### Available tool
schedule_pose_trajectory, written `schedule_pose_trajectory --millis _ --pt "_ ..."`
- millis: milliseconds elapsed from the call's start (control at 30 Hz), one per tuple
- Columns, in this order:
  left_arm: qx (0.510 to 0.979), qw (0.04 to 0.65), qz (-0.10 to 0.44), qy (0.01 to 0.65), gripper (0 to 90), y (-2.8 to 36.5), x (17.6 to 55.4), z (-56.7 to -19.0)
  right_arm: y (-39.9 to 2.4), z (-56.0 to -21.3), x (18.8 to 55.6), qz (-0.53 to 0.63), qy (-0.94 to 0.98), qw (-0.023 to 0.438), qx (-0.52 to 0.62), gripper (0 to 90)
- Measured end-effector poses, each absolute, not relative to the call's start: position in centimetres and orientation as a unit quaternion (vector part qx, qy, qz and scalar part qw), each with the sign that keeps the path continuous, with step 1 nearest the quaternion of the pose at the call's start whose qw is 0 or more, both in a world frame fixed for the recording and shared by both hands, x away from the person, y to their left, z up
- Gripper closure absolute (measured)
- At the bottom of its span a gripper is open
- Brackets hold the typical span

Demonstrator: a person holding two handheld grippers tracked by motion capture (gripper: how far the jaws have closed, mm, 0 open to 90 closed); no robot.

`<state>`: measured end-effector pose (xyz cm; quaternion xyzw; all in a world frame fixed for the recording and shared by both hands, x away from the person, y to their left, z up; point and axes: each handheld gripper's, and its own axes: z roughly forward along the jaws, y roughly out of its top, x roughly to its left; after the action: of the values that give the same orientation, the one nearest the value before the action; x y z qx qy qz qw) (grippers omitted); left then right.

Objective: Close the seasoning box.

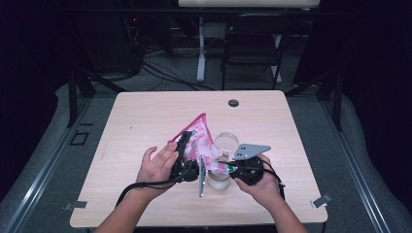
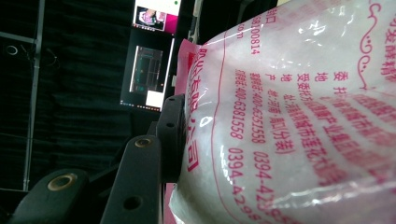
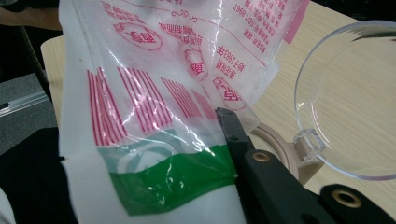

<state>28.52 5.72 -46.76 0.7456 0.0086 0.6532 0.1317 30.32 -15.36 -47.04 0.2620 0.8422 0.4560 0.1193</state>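
Holding the soft, crinkly bag [image 1: 200,141], the left gripper [image 1: 185,154] squeezes its fat middle; the right gripper [image 1: 232,169] pinches its slippery near corner tight.

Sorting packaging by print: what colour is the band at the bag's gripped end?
Green, below red stripes on the bag; clearest in the right gripper view.

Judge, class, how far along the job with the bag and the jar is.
Done: the clear lid is off, lying on the table by the jar. In hand: both tongs hold the pink-printed bag, the left tongs on its body, the right tongs pinching its green-striped end above the jar. Left: whether anything has gone into the jar cannot be told; tipping the bag and closing the jar seemingly remain.
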Motion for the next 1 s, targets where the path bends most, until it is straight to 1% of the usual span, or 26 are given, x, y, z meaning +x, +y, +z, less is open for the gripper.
schedule_pose_trajectory --millis 1000 --pt "0.739 0.128 0.661 -0.002 63.7 5.47 28.33 -46.51 -15.41 -47.23 30.47 0.454 0.843 0.117 0.264 90.0"
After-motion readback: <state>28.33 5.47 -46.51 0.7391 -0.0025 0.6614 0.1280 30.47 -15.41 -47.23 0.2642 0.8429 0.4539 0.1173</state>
